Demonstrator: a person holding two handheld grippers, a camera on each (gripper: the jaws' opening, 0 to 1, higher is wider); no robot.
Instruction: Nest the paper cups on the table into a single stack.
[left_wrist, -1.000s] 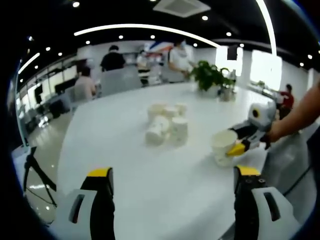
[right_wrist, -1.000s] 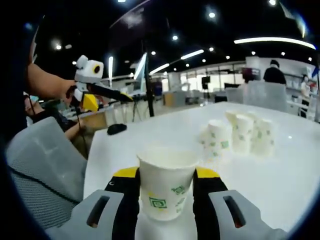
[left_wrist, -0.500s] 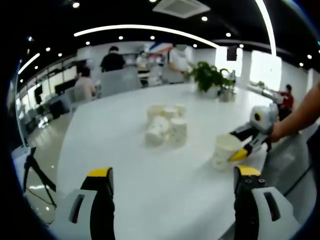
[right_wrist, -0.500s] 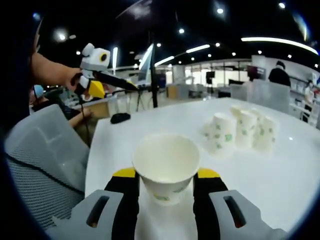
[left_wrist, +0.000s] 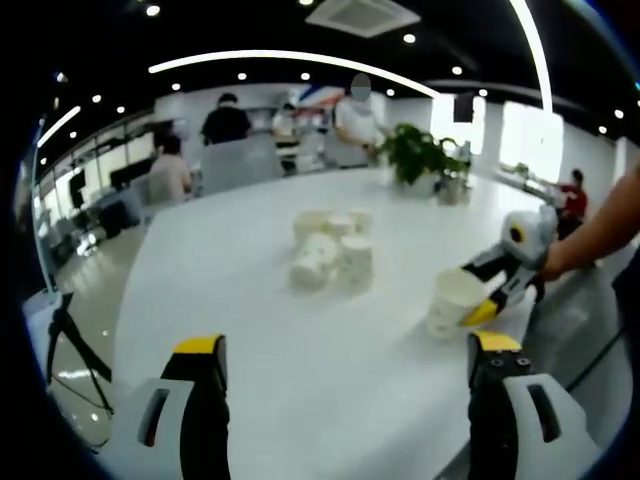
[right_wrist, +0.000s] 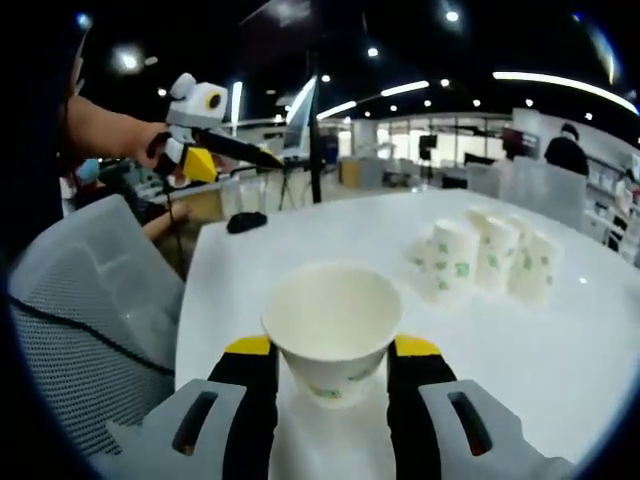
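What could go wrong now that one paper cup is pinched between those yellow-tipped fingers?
The right gripper squeezes the held cup by its thin wall, so it might dent and then jam when nested. The cup is tilted with its mouth toward the camera, so it could slip out. The cluster of cups stands packed together on the white table, with one or two lying over, so lowering the cup there may knock others down.

Black, yellow-tipped jaws on light grey slotted bodies: left claw (left_wrist: 345, 365), right claw (right_wrist: 330, 365). Bare forearms, no sleeves.
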